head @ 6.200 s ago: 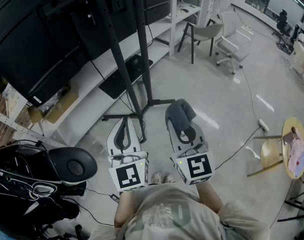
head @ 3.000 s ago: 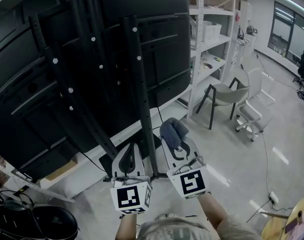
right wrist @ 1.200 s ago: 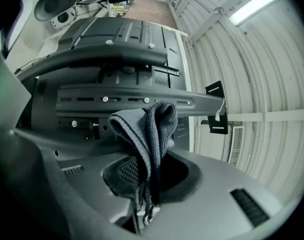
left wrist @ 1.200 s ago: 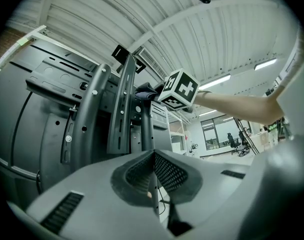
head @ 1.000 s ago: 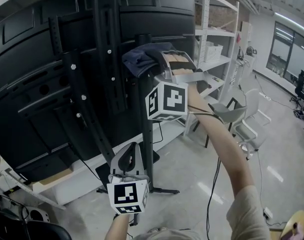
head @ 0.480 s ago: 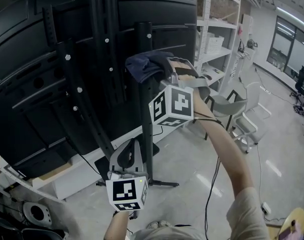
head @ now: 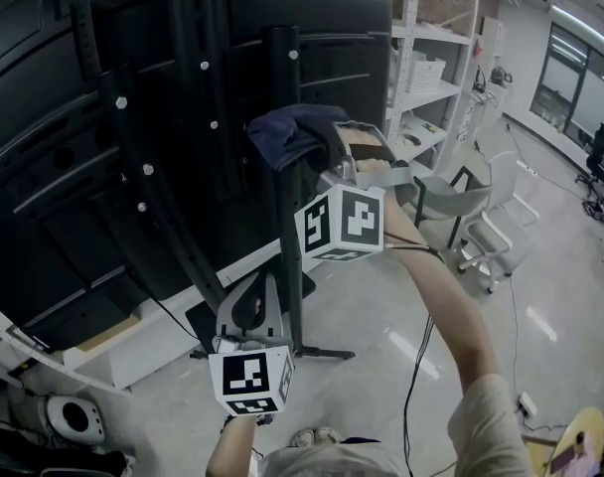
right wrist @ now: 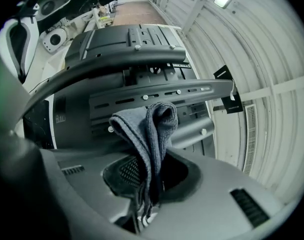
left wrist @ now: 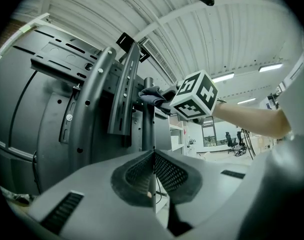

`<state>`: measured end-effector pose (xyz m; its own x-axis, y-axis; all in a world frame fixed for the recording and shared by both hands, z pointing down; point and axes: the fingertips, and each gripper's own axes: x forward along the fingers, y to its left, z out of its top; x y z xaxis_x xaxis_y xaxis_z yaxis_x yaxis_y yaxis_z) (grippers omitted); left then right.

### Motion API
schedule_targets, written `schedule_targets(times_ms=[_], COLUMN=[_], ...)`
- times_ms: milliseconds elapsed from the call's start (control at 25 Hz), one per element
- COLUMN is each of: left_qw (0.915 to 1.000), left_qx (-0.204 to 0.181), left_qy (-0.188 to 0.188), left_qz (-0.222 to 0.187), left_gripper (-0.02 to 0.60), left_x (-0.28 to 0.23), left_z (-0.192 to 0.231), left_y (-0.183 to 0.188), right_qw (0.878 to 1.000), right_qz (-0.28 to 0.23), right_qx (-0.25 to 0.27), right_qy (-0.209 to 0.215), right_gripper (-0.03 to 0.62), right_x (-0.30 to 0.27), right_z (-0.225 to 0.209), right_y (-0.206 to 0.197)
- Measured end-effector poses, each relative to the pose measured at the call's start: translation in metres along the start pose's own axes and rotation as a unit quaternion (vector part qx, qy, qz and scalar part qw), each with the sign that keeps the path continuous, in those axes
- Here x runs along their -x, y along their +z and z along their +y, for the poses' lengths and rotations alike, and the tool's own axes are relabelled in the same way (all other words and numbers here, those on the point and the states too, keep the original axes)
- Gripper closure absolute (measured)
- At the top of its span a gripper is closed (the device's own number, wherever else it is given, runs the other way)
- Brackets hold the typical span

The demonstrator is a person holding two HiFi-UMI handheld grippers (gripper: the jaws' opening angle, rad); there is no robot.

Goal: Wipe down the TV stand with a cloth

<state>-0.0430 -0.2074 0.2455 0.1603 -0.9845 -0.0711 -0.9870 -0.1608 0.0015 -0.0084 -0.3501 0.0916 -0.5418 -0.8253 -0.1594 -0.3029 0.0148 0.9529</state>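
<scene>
Cloth, pinched in the right gripper, presses against the upright post of the TV stand; it sits slightly lower than a second ago, so a downward wiping stroke seems under way; the left gripper hangs low, jaws pressed together on nothing.

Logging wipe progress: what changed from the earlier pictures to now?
The right hand-held gripper rose from waist height, carrying the cloth up against the stand's upright post, then slid slightly down it. Unchanged: cloth clamped throughout; left hand-held gripper low, shut, empty.
</scene>
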Motion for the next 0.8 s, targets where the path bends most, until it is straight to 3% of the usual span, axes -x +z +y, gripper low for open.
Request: schedule_targets(times_ms=[480, 800], left_qw=[0.9998, 0.9998], left_qx=[0.009, 0.009], left_qy=[0.011, -0.004], left_qz=[0.017, 0.018], left_gripper=[0.566, 0.566], left_x=[-0.004, -0.016], left_z=[0.01, 0.003], left_y=[-0.023, -0.048], right_qw=[0.999, 0.999], right_qz=[0.012, 0.015], right_qx=[0.017, 0.007], right_qy=[0.039, 0.05], right_gripper=[0.537, 0.536], right_x=[0.008, 0.015], right_z=[0.058, 0.096], right_y=[-0.011, -0.022])
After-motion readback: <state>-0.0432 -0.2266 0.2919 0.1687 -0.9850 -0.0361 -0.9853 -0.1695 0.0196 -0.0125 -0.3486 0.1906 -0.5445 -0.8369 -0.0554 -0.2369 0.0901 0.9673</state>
